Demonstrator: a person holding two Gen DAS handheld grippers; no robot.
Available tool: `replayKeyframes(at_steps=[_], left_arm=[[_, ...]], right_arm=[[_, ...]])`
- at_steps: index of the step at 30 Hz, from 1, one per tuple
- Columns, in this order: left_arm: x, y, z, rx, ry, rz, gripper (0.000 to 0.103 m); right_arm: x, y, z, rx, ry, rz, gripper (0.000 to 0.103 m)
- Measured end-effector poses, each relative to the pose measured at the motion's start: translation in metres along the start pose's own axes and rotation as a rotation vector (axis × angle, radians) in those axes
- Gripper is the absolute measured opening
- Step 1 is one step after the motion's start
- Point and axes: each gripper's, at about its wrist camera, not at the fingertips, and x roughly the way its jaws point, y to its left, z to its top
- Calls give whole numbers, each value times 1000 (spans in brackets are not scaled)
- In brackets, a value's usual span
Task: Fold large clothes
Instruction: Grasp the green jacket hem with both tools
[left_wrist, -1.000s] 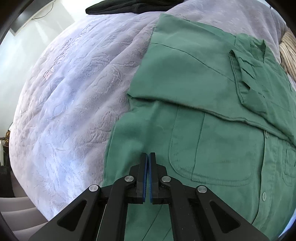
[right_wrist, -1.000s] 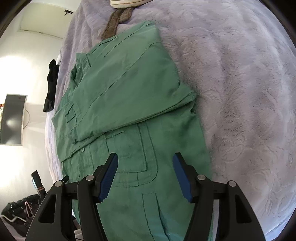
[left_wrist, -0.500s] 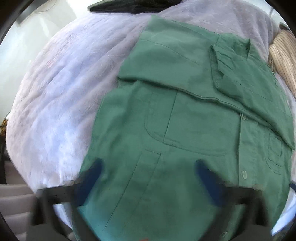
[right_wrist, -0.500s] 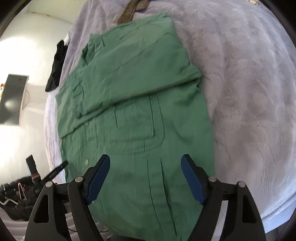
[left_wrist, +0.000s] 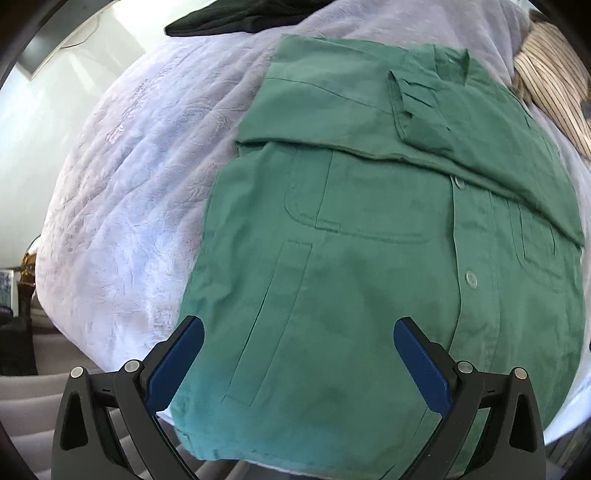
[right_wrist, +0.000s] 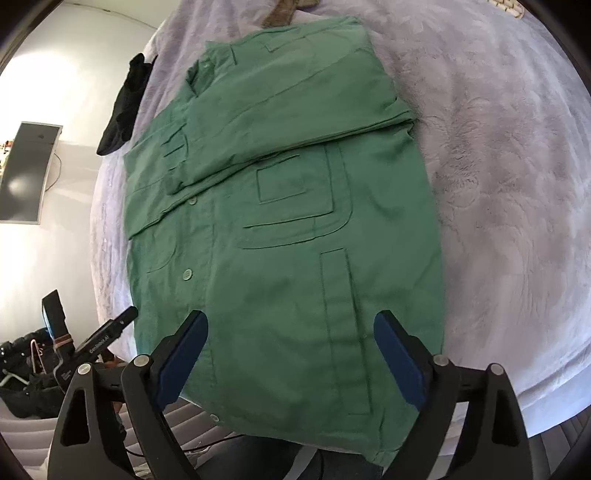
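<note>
Left gripper (left_wrist: 298, 363) stood wide open, empty, over the hem. Right gripper (right_wrist: 290, 356) was opening, nothing between the jaws. Green shirt (left_wrist: 369, 258) lay flat on the lilac blanket (left_wrist: 140, 184), sleeves folded in. Light, limp cotton: pinch both hem corners, likely.

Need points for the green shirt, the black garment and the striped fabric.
green shirt (left_wrist: 369, 288), left wrist view, on the front panel below the chest pocket.
black garment (right_wrist: 123, 107), right wrist view, on its middle, at the blanket's far edge.
striped fabric (left_wrist: 550, 77), left wrist view, on the folds beside the shirt collar.
</note>
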Motion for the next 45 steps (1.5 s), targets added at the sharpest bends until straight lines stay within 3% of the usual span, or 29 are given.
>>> replayKeyframes(at_steps=[3,10,21,23,30,39,42,45], left_arm=[[13,25,-9,20,-10,-20,103],[45,53,-34,84,-17,-62,103],[94,145,-96,82,13,-123,103],[91,166,-98,71,29,-130,103],[144,214,-127,85,113,-191,103],[201,225,-156,85,195,-300,103],[225,240,-164,60,228,-357,103],[237,235,-165,43,243,-393,103]], right_arm=[[2,10,-12,2,-8,-3,103],[12,30,-55,37,-22,21,103],[31,36,-122,187,34,28,103],[30,30,-130,213,34,21,103],[22,0,-148,329,10,11,103],[-10,-61,-145,431,-169,-77,103],[-3,-79,-142,435,-160,-88,103],[19,-93,-146,469,-102,-22,103]])
